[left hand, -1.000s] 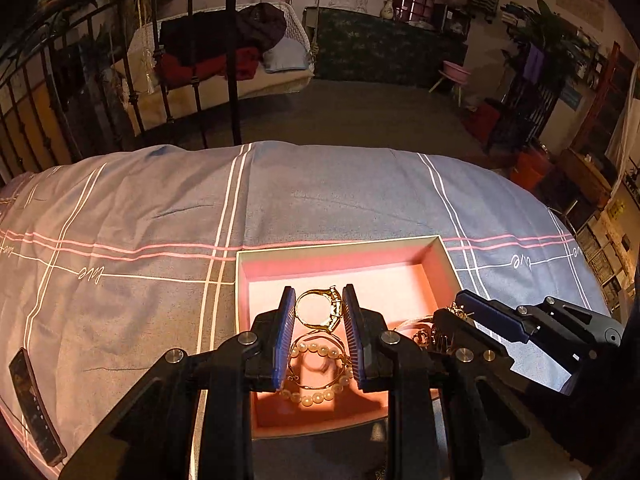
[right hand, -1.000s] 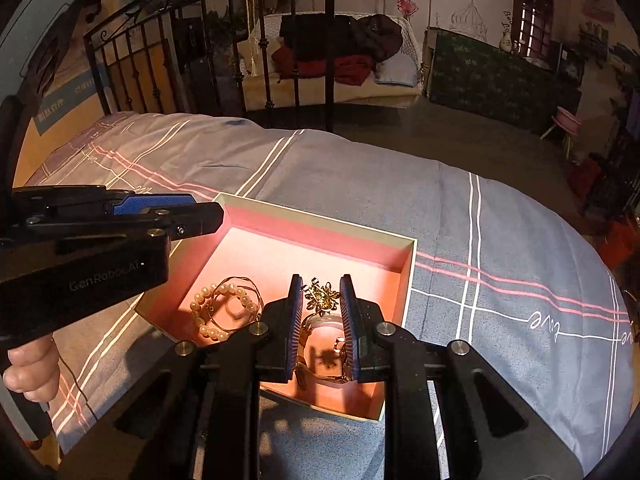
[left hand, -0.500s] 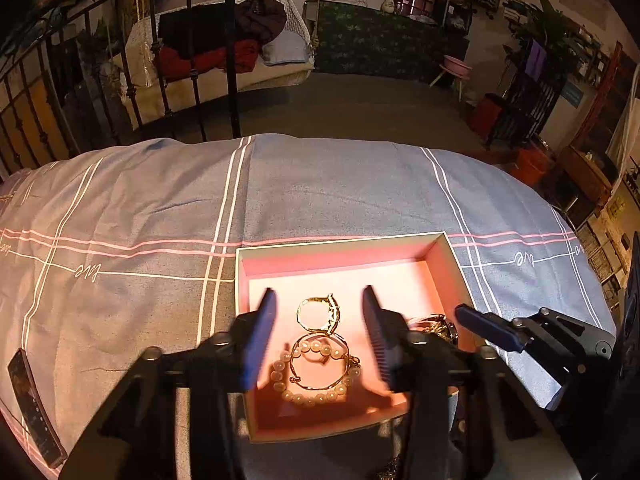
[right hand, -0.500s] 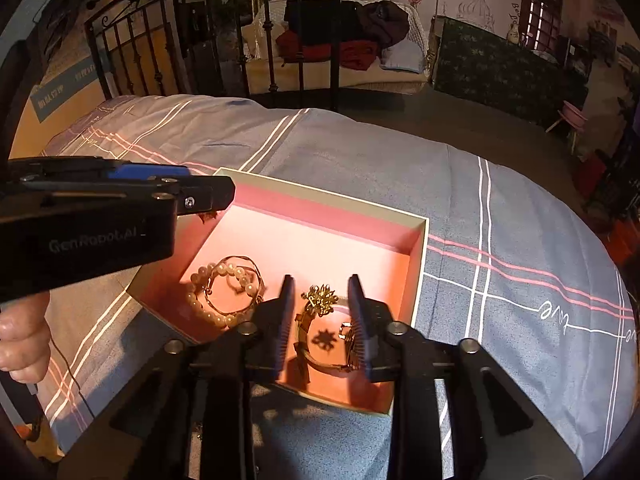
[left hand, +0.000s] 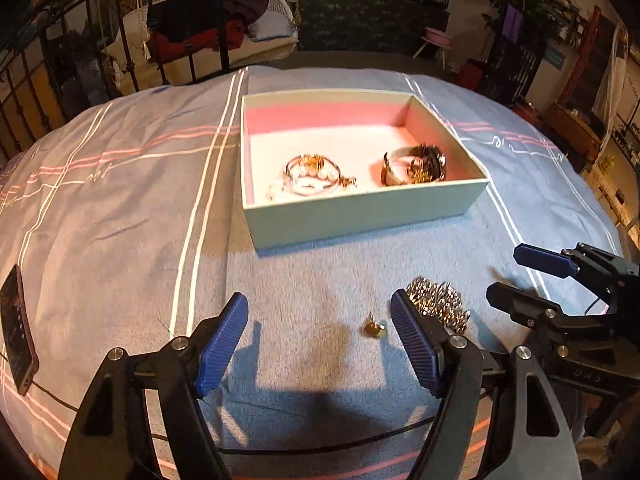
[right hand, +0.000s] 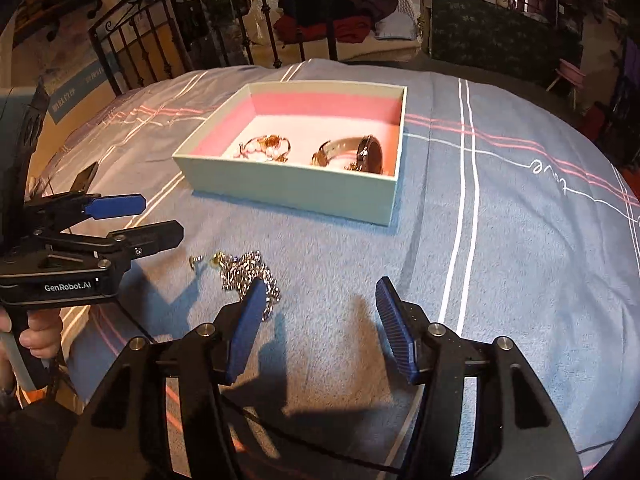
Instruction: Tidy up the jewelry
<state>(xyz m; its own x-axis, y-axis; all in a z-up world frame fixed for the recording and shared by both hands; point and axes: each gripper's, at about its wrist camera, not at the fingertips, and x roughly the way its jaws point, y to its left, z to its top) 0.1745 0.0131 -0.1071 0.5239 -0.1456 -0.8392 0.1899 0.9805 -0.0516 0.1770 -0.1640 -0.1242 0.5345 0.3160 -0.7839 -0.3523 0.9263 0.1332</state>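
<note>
My left gripper (left hand: 320,338) hangs low over the blanket (left hand: 120,208), jaws spread wide, nothing between them. A small gold earring (left hand: 375,328) lies on the cloth just inside its right finger; a heap of gold chain (left hand: 438,300) lies just past that fingertip. My right gripper (right hand: 318,328) is likewise gaping and empty, the chain pile (right hand: 246,270) partly behind its left finger (right hand: 246,326). Both grippers are near each other, side by side, well short of the box.

Further out: the pale open box (left hand: 360,212) with pink lining sits on the blanket. Inside on the left, a pearl bracelet tangled with gold bangles (left hand: 314,176); on the right, a watch (right hand: 366,152) with what looks like a gold piece against it, too blurred for me to tell. A dark phone (left hand: 16,330) lies at the blanket's left edge. Black iron bed rails (right hand: 168,52) stand beyond.
</note>
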